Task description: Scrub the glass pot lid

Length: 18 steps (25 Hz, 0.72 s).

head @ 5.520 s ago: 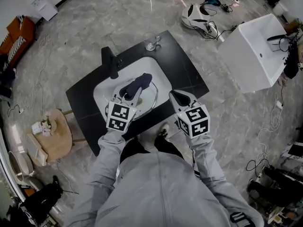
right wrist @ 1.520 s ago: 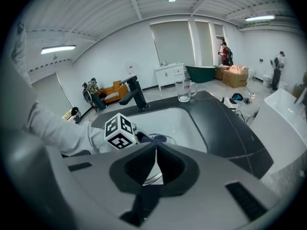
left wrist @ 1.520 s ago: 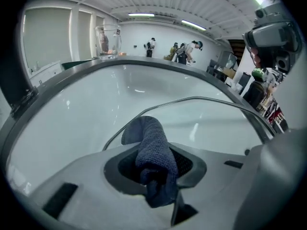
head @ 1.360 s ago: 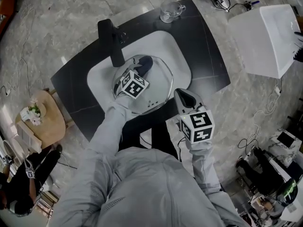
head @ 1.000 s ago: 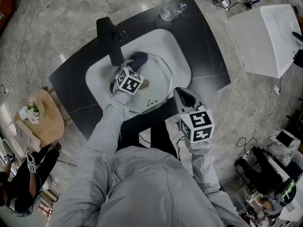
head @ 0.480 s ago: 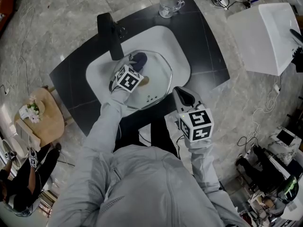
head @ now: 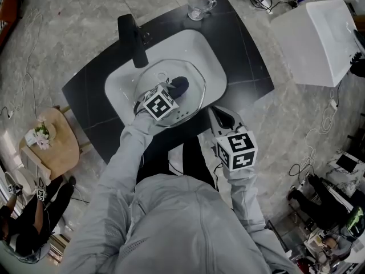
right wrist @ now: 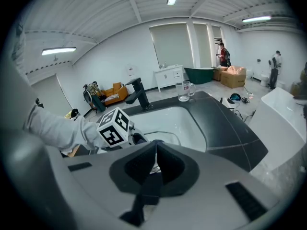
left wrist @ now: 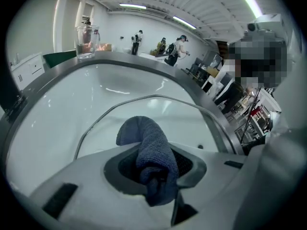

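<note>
The glass pot lid (head: 191, 76) lies flat in the white sink basin (head: 214, 56); its metal rim (left wrist: 144, 98) curves across the left gripper view. My left gripper (head: 173, 91) is over the lid's near middle, shut on a dark blue cloth (head: 181, 84) that presses on the glass. The cloth (left wrist: 144, 140) bulges forward out of the jaws. My right gripper (head: 218, 114) hovers at the counter's front edge, just right of the lid, shut with nothing seen in it (right wrist: 154, 150). It looks toward the left gripper's marker cube (right wrist: 115, 127).
A black faucet (head: 132, 39) rises at the basin's far left. A glass mug (head: 197, 5) stands on the black counter (head: 251, 67) behind the basin. A white box (head: 319, 39) sits on the floor at right, a small round table (head: 48, 144) at left. People stand far off.
My left gripper has dragged the cloth across the lid, from beside the faucet toward the near middle. The right gripper has stayed where it was.
</note>
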Available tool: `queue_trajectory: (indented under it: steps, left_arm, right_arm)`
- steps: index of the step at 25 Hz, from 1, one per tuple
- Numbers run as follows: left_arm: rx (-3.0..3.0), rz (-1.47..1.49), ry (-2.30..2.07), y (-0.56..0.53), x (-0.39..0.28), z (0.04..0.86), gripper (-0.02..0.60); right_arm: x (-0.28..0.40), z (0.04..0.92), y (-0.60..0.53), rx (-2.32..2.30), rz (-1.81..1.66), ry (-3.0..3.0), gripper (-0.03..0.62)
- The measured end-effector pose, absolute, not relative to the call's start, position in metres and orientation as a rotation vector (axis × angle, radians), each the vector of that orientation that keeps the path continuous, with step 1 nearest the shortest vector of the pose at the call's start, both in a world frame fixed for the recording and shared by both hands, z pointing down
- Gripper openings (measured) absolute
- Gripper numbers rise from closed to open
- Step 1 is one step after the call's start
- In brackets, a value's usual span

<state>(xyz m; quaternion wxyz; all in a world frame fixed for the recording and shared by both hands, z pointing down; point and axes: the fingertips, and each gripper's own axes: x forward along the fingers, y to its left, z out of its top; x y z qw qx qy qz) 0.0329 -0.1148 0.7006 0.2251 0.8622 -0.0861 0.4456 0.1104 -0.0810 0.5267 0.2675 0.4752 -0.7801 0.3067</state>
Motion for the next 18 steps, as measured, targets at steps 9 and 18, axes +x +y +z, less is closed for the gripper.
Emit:
queue_trajectory:
  steps: [9,18]
  left_arm:
    - [2.420,1.151,-0.030,-0.079,0.051,0.665,0.114]
    - [2.436,1.094,0.151,-0.050,0.047,0.638,0.114]
  right_arm:
    - [0.114,0.517,-0.068,1.324,0.810,-2.094,0.031]
    - [0.103,0.514,-0.058,1.357,0.813,-2.084,0.031]
